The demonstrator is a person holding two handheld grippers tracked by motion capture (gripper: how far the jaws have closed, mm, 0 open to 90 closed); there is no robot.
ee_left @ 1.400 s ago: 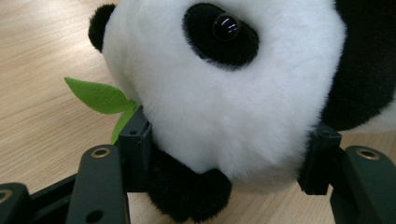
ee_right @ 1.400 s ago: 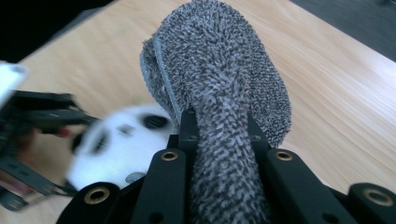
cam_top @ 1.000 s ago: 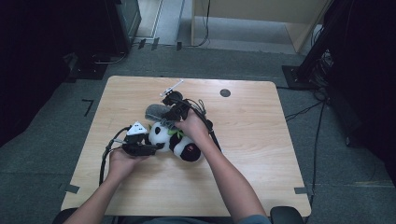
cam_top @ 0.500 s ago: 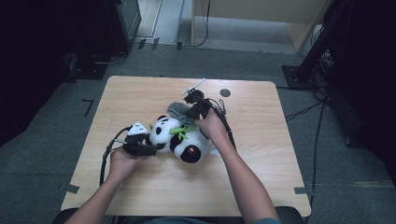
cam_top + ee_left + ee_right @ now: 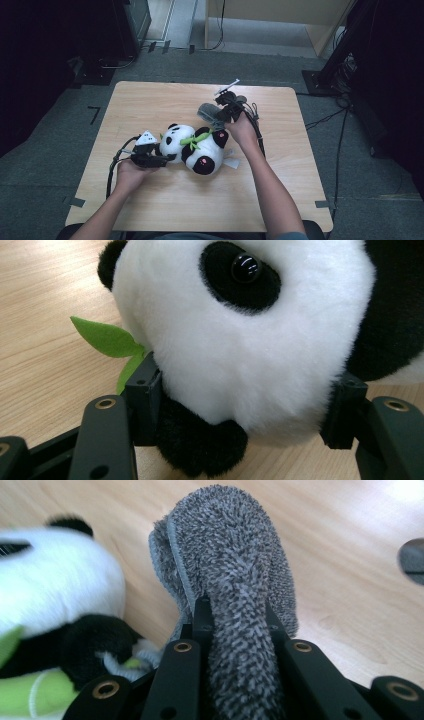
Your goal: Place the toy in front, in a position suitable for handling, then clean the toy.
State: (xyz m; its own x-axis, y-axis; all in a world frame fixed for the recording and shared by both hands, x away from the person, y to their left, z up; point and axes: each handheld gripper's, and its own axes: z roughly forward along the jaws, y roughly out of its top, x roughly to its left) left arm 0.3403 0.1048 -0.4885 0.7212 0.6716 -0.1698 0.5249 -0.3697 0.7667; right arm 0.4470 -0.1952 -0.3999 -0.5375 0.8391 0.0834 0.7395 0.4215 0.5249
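While the panda toy [image 5: 195, 147] is lying on its side near the middle of the tabletop [image 5: 150, 100], it is gripped at its head end by the left claw [image 5: 161, 158], whose jaws stand about half open with the white plush of the head [image 5: 240, 355] pressed between them, as is seen in the left gripper view. A grey cloth [image 5: 209, 113] is clamped in the right claw [image 5: 220, 116], whose jaws are closed almost fully on a bunched fold; in the right gripper view the cloth [image 5: 235, 580] is seen rising from between the jaws and folding over forward, its free end hanging towards the tabletop.

The relation that matters is the one between cloth and toy. The long axis of the panda toy runs roughly across the tabletop, head towards the person's left, black-and-white body and foot towards the right and slightly nearer the person. The cloth is held just beyond the toy's body, on the far side from the person, near it but not seen to touch it. The right hand [image 5: 242, 131] is therefore the nearer one to the body, while the left hand [image 5: 131, 172] is occupied with steadying the head.

It is judged that a wiping or covering pass would have to be brought back towards the person and down, across the toy's short axis.
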